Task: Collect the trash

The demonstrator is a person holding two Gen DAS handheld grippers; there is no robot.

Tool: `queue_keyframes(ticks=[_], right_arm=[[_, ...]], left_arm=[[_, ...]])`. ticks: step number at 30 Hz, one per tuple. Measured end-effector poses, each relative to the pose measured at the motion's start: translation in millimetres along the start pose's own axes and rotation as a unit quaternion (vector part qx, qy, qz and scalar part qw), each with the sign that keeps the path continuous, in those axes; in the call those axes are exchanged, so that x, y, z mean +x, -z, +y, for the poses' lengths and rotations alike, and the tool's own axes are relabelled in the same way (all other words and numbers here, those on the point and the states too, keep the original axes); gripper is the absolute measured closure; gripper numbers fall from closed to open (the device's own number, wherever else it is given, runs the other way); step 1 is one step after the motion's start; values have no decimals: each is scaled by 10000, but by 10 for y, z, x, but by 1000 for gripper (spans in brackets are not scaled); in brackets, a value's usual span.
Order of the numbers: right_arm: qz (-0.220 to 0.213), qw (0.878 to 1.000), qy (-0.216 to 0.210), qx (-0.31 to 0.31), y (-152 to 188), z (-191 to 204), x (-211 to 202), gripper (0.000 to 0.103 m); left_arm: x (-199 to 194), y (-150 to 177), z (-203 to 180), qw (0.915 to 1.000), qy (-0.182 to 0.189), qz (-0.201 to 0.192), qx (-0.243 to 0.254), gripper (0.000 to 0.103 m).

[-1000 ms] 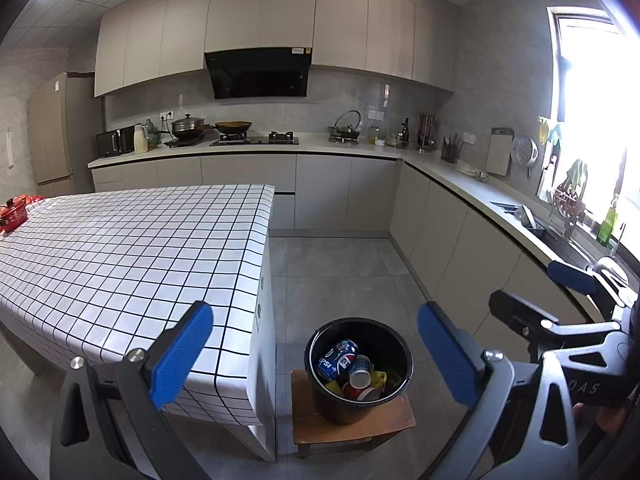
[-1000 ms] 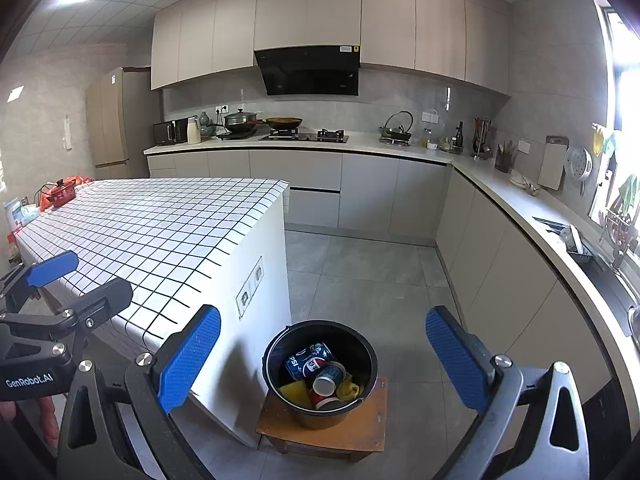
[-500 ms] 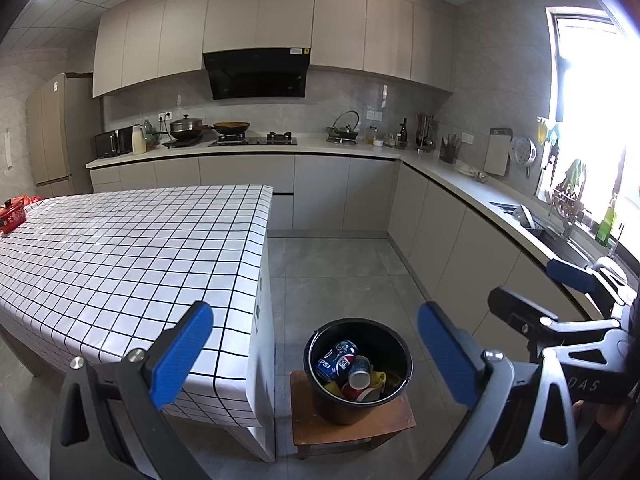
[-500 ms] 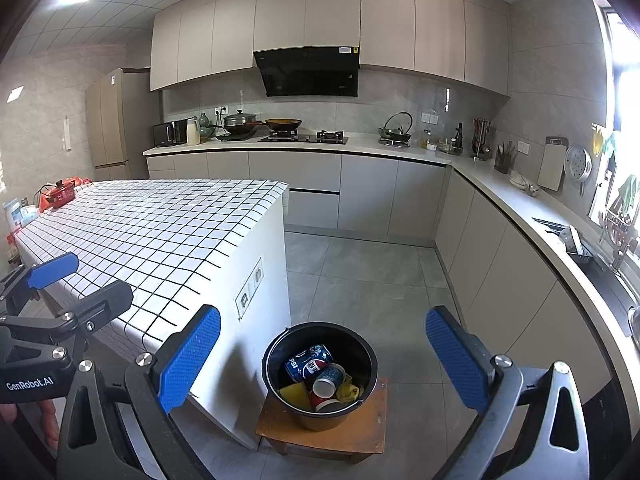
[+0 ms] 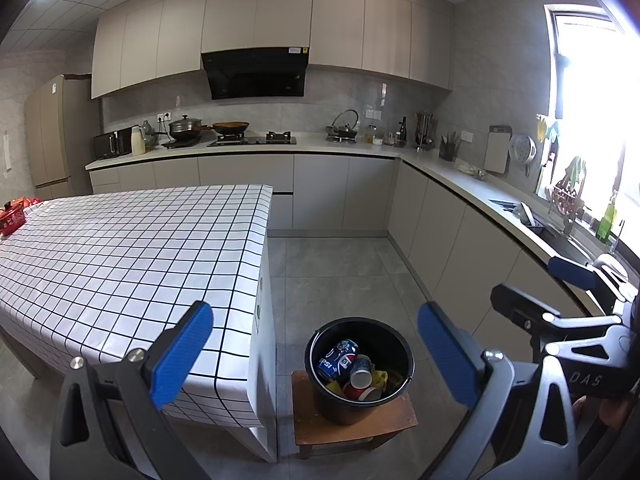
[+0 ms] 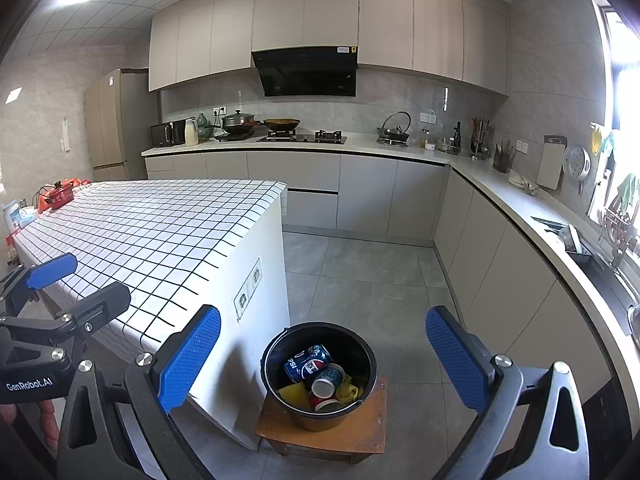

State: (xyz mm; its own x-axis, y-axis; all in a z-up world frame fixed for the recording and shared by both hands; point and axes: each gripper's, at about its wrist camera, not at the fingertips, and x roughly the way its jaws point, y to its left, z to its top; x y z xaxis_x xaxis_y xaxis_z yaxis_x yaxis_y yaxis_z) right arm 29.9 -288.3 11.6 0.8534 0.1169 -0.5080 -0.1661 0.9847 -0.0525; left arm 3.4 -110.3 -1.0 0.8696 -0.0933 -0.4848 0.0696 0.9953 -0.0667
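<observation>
Low in the centre of both wrist views, on a small wooden stool (image 5: 360, 420) beside the end of the checked-cloth island (image 5: 132, 264): a black plastic bucket (image 5: 394, 344) already holding the trash. Inside, a blue Pepsi can (image 5: 338, 360) lying on its side, a paper cup (image 5: 361, 372) tipped over with its mouth showing, a red cup (image 5: 362, 393) beneath, and crumpled yellow wrappers (image 5: 383, 378) at the lower right of the heap.

Left gripper (image 5: 314, 354) hovering above, blue pads spread wide, nothing between them. Right gripper (image 6: 322, 360) likewise wide apart and empty, framing the bucket from the other side; also visible at the right edge of the left view.

Handling, as a judgement: all of it light. Can probably empty, thin-walled, smooth and round, so likely to dent or roll out of a hard pinch; best taken across the middle of its body. Paper cups soft and crushable; better pinched at the stiffer rim. Wrappers limp, no firm shape, graspable anywhere. Bucket stiff but deep, so a straight-down reach called for, clear of the wall. No loose trash visible on the island top or the grey floor (image 6: 360, 272), so collection seemingly near done.
</observation>
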Motion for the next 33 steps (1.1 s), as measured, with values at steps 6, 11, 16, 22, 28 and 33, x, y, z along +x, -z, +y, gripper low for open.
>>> queue_keyframes(ticks=[6, 11, 16, 22, 28, 33], right_arm=[[3, 10000, 8, 1, -7, -2, 14, 0], [4, 10000, 6, 2, -7, 3, 27, 0], [8, 10000, -4, -24, -5, 15, 47, 0], [21, 10000, -14, -44, -13, 34, 66, 0], [19, 10000, -1, -44, -21, 39, 80, 0], [21, 10000, 10, -26, -14, 34, 86, 0]], left_arm=[[23, -4, 20, 10000, 25, 18, 26, 0], [22, 5, 25, 10000, 28, 17, 19, 0], [26, 9, 31, 10000, 27, 2, 29, 0], [15, -4, 38, 9999, 157, -22, 19, 0], [18, -9, 32, 9994, 327, -28, 80, 0], [17, -29, 16, 9990, 405, -91, 166, 0]])
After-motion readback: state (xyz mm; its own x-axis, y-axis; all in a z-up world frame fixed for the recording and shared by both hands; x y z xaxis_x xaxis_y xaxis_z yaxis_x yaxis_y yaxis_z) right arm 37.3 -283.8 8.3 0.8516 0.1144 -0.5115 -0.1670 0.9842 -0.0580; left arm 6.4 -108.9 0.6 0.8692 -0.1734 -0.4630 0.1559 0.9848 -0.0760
